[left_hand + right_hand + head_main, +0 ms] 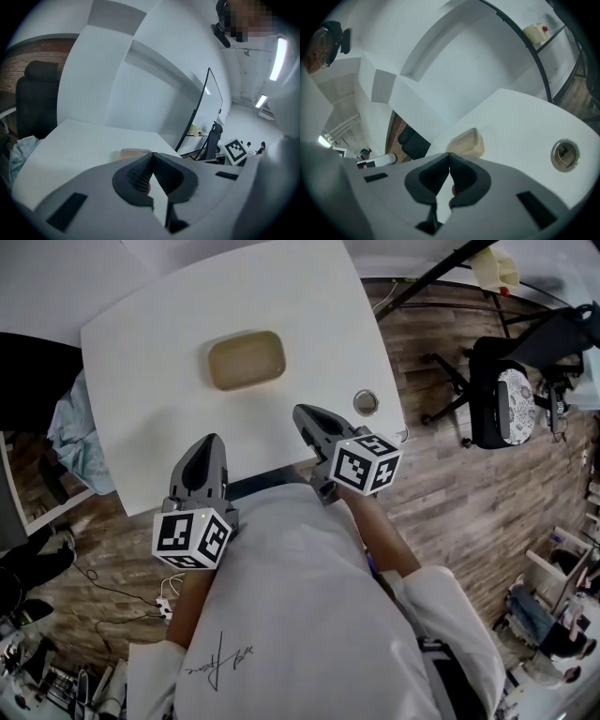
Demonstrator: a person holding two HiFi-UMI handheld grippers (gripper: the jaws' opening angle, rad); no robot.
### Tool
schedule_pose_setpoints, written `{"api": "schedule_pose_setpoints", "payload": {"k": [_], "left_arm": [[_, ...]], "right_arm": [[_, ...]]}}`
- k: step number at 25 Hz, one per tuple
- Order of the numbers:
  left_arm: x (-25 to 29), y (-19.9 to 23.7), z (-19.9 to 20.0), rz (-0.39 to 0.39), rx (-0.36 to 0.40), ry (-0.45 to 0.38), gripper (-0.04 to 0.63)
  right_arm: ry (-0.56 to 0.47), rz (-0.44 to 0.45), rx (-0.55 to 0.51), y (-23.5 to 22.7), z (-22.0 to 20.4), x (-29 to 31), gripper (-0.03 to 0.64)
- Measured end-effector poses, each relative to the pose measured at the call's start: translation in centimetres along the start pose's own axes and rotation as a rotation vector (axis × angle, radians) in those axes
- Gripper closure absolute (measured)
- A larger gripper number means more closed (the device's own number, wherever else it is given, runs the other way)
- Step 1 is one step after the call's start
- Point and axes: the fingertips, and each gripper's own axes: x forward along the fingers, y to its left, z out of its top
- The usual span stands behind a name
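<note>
Hovering left gripper (210, 441): jaws pressed together, empty, over table (141, 362) edge.
Right gripper (302, 412): jaws pressed together, empty.
Tan container (247, 360): 12 o'clock, apart from both.
Grommet (366, 402): 2 o'clock of right gripper.

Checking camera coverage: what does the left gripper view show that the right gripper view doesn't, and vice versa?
Only the left gripper view: the other gripper's marker cube and a crumpled pale-blue cloth beside the table. Only the right gripper view: the round cable grommet set in the tabletop and a yellowish bottle on a black rack. Both: the white table, the tan rectangular container lying on it beyond the jaws, and jaws shut on nothing, left gripper and right gripper alike.
</note>
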Motion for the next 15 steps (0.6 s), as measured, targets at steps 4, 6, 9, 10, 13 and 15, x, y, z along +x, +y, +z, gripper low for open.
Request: {"api": "schedule_pose_setpoints", "payload": {"k": [4, 6, 9, 10, 13, 15], "left_arm": [[0.3, 0.4, 0.2, 0.005, 0.002, 0.009, 0.588], [0.2, 0.8, 0.2, 0.013, -0.003, 0.012, 0.588], [0.2, 1.4, 0.2, 0.023, -0.007, 0.019, 0.588], [0.3, 1.5, 0.2, 0.025, -0.007, 0.022, 0.588], [0.3, 1.9, 0.2, 0.029, -0.010, 0.027, 0.588], [0.3, 2.1, 0.1, 0.031, -0.013, 0.031, 0.588]], "right_arm": [[0.008, -0.005, 0.050, -1.3, -0.1, 1.0, 0.606], [0.011, -0.012, 0.062, -1.9, -0.1, 1.5, 0.606], [0.018, -0.024, 0.085, -2.8, -0.2, 2.3, 0.606], [0.022, -0.029, 0.092, -3.1, -0.2, 2.5, 0.606], [0.035, -0.041, 0.102, -3.8, -0.4, 3.1, 0.606], [0.041, -0.048, 0.104, -4.1, -0.6, 3.4, 0.604]]}}
